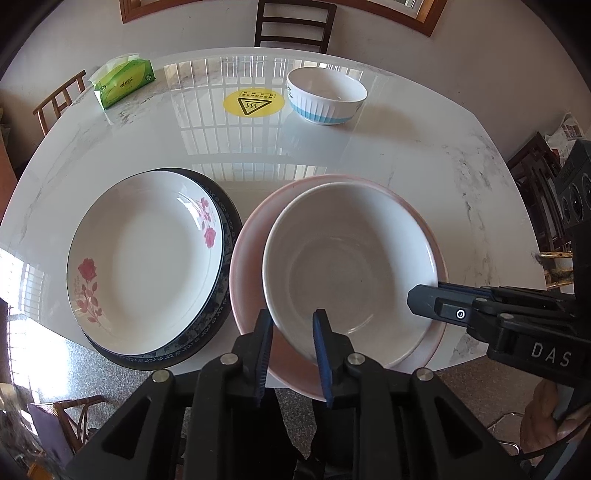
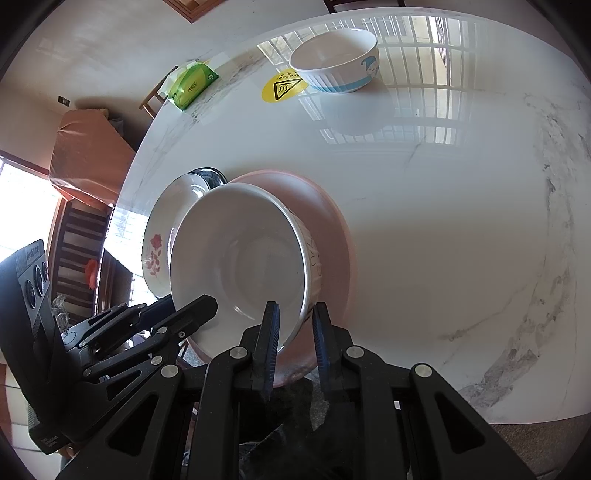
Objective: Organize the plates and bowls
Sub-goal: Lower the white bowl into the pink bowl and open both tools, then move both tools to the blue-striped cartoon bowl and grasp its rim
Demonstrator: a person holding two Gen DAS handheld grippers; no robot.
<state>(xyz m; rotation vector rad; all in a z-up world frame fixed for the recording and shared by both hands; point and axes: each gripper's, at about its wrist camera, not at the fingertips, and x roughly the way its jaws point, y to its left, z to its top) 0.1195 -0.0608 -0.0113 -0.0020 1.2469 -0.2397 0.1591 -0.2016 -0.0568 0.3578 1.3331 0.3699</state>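
Note:
A plain white bowl [image 1: 351, 266] [image 2: 240, 266] is inside a wide pink plate [image 1: 251, 251] [image 2: 332, 229] at the near edge of the table; whether it rests on the plate is unclear. My left gripper [image 1: 291, 328] [image 2: 184, 308] straddles the bowl's near-left rim, one finger inside and one outside, pads touching the wall. My right gripper [image 2: 295, 321] [image 1: 424, 295] is shut on the right rim the same way. Left of them, a rose-patterned plate [image 1: 147, 258] [image 2: 157, 254] lies on a dark blue patterned plate [image 1: 225, 295]. A blue-banded bowl [image 1: 327, 96] [image 2: 336, 62] stands alone at the far side.
The white marble table [image 1: 406, 158] carries a green tissue pack [image 1: 123, 81] at the far left and a yellow hot-surface sticker [image 1: 253, 102] beside the far bowl. Wooden chairs [image 1: 295, 26] stand around it. The pink plate overhangs the table's near edge.

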